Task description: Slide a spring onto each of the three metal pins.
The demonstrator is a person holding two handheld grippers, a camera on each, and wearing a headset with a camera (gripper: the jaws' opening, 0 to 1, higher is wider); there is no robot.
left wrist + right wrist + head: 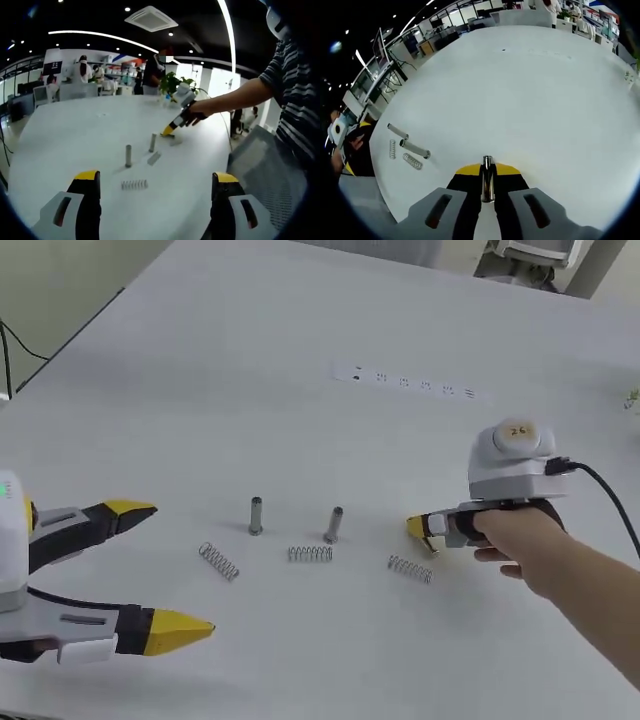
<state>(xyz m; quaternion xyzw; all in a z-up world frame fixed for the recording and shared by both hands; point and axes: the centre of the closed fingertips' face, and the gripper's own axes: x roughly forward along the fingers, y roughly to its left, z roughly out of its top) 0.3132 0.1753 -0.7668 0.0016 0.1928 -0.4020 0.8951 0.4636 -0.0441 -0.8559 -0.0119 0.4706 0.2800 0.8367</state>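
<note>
Head view, table [300, 330]: white and wide.
Head view, left gripper [178, 568]: near left corner, with its yellow jaws wide apart and nothing between them.
Head view, right gripper [422, 530]: on the right, in a hand [515, 540]. Its tips point left and sit low over the table.
Head view, left pin [256, 516]: stands up straight in the middle of the table.
Head view, right pin [333, 525]: stands up just right of the left pin, with a gap between them.
Head view, left spring [218, 561]: lies flat, near side of the left pin.
Head view, middle spring [310, 554]: lies flat, just near side of the right pin.
Head view, right spring [409, 569]: lies flat, close to the right gripper's tips.
Head view, power strip [405, 382]: white, on the far side of the table.
Left gripper view, jaws: wide apart, one on each side, holding nothing.
Left gripper view, springs and pins: the left spring lies closest, with the two pins standing beyond it. The right gripper is farther off.
Right gripper view, held pin [487, 182]: shiny metal, pinched tight between the two jaws and poking out past the yellow tips.
Right gripper view, far left: the two other pins, with springs beside them.
</note>
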